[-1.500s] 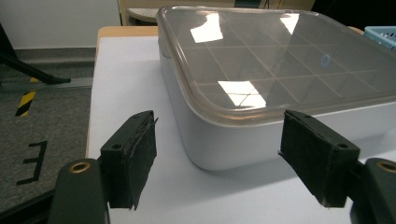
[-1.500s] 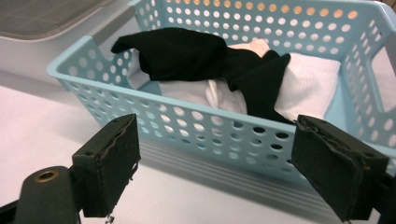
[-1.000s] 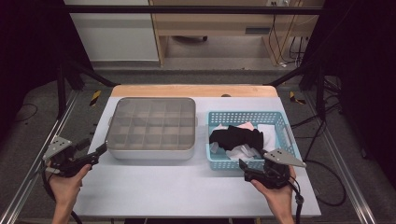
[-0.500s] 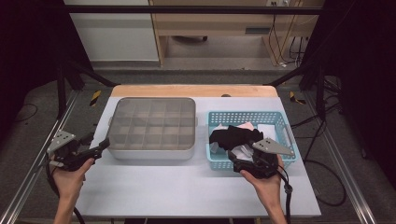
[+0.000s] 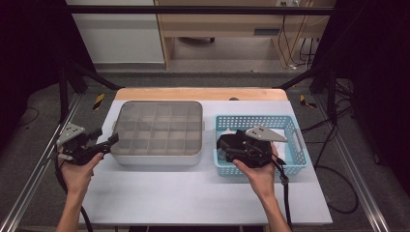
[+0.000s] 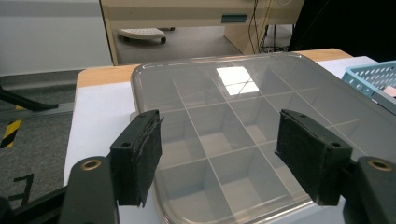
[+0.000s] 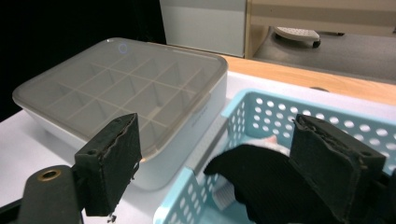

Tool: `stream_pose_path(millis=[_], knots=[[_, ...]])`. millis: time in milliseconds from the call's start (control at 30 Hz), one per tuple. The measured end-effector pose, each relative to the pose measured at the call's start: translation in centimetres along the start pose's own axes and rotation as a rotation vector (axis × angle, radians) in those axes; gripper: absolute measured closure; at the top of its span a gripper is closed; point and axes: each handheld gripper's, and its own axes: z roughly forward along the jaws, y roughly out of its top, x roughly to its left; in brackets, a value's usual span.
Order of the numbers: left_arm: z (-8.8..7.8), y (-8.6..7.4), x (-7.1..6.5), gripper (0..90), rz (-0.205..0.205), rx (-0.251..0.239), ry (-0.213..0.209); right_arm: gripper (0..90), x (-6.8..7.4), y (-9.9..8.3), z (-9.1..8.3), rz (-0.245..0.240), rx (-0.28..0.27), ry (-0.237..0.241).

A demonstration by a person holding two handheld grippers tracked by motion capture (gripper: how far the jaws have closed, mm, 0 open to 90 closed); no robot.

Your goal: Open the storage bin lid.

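The right gripper, jaws apart, hovers over the black cloth in the blue basket. Left of that basket, the left gripper (also agape) points at the lidded compartment box.

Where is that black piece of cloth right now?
In the high view the black cloth lies in the light blue basket on the table's right side, just right of the lidded compartment box, beneath the open right tool.

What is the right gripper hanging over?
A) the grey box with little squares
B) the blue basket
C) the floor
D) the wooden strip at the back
B: in the high view the right gripper sits above the blue basket, its jaws open over the black cloth inside.
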Motion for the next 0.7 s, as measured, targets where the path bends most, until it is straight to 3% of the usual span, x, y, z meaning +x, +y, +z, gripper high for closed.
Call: stream_pose_path(millis=[300,700], knots=[[0.1,0.3,0.8,30.7,-0.013,0.005,0.013,16.9,1.0,1.5,1.7,-0.008,-0.011,0.024],[1.3,0.7,1.6,31.3,-0.025,0.018,0.006,18.1,2.9,2.5,6.3,0.01,0.004,0.057]])
